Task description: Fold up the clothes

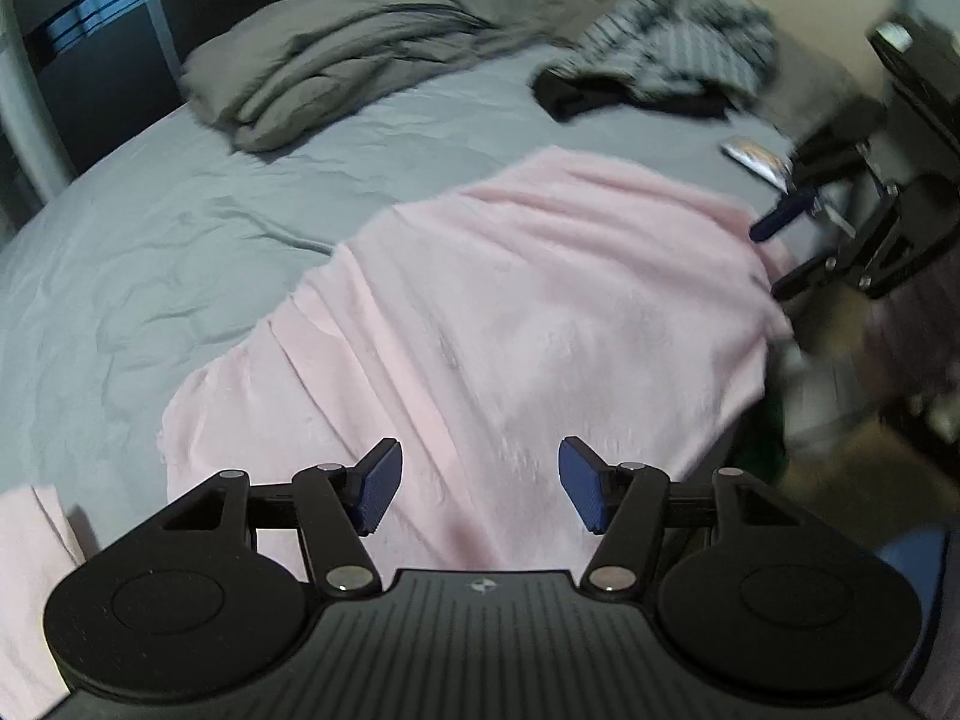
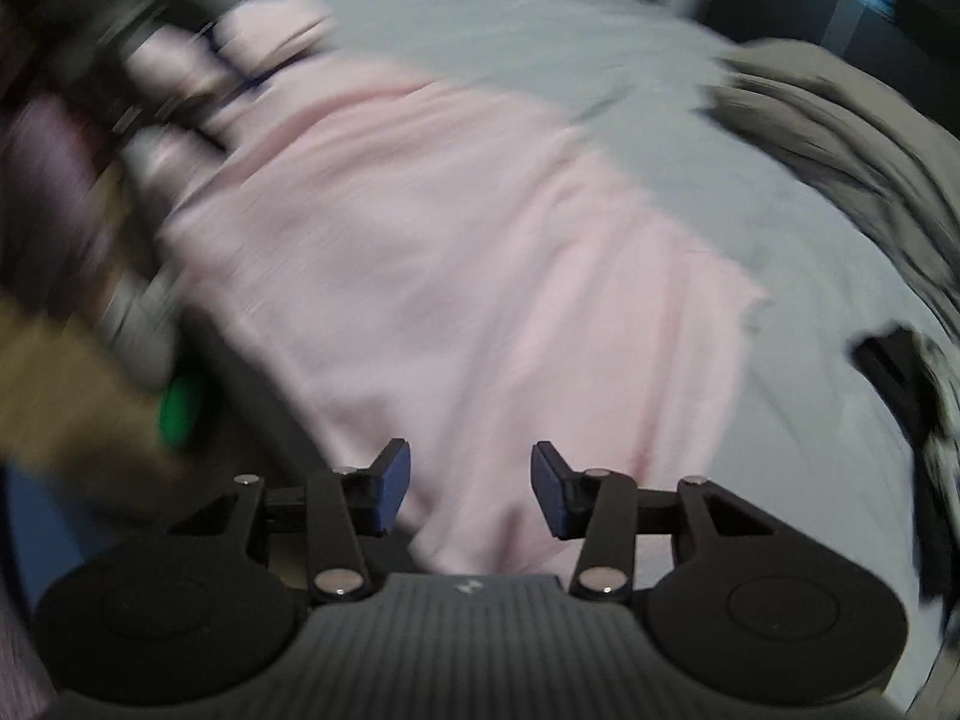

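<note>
The pink cloth (image 1: 510,312) is lying spread on the bed (image 1: 150,228), filling the middle of the frame; its long side is running from lower left to upper right; the left claw (image 1: 480,489) is spread wide, pinching nothing; the right claw (image 2: 471,495) is spread too, empty, over the cloth's near edge.

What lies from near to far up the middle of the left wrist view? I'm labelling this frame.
left gripper → pink garment → grey-blue bedsheet → rumpled grey duvet
</note>
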